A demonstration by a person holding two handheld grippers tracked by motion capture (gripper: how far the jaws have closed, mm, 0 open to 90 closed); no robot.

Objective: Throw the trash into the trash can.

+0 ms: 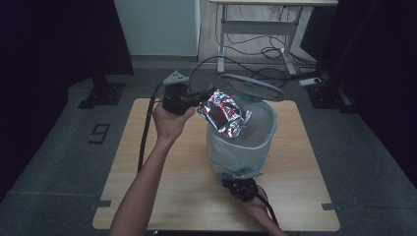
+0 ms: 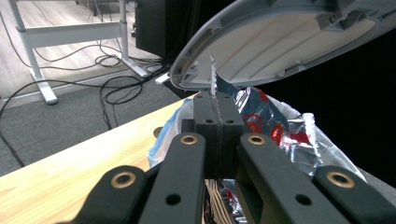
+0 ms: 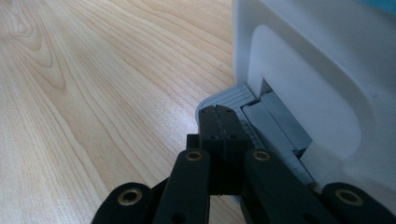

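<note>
The left gripper (image 1: 196, 100) has its jaws clamped on the edge of a foil bag (image 1: 224, 113), held over the open bin (image 1: 241, 142). The right gripper (image 3: 219, 116), jaws together, presses the bin's pedal (image 3: 233, 95) on the table (image 1: 162, 191).

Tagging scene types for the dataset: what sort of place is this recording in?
Probably a lab or recording studio, not a home. A small wooden table stands alone on grey carpet, dark curtains hang at both sides, and loose cables trail under a height-adjustable desk behind. A floor marker sits beside the table.
</note>
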